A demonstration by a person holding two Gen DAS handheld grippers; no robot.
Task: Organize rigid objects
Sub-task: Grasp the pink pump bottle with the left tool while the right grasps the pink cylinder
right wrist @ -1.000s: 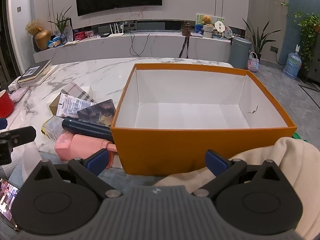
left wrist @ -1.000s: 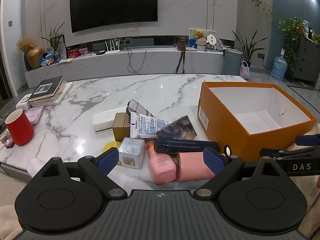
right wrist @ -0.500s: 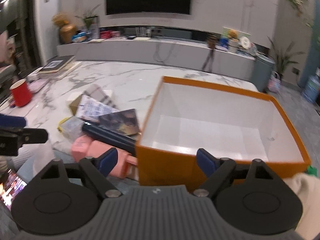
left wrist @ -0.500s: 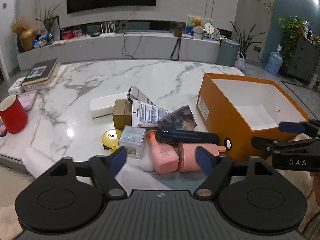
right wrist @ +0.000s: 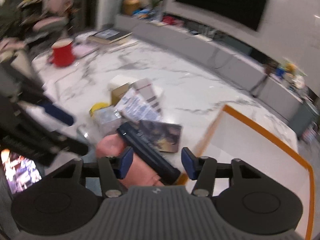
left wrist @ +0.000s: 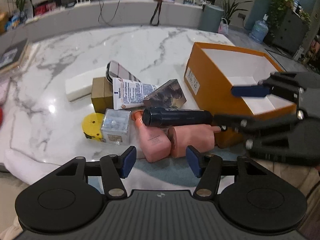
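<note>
Both claws are closing but grip nothing. The right claw (right wrist: 156,163) has the dark cylinder (right wrist: 146,152) between its jaws, beside the orange box (left wrist: 212,88); the left claw (left wrist: 160,164) hangs before the pink bottle (left wrist: 154,142).

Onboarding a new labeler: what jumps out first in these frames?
The orange box, open and empty, stands at the right of the marble table. Beside it lies a pile of small items, a dark tube lying across two pink bottles at its front. Both grippers, left and right, are closing with nothing pinched; the tube's end lies between the right one's fingers.
</note>
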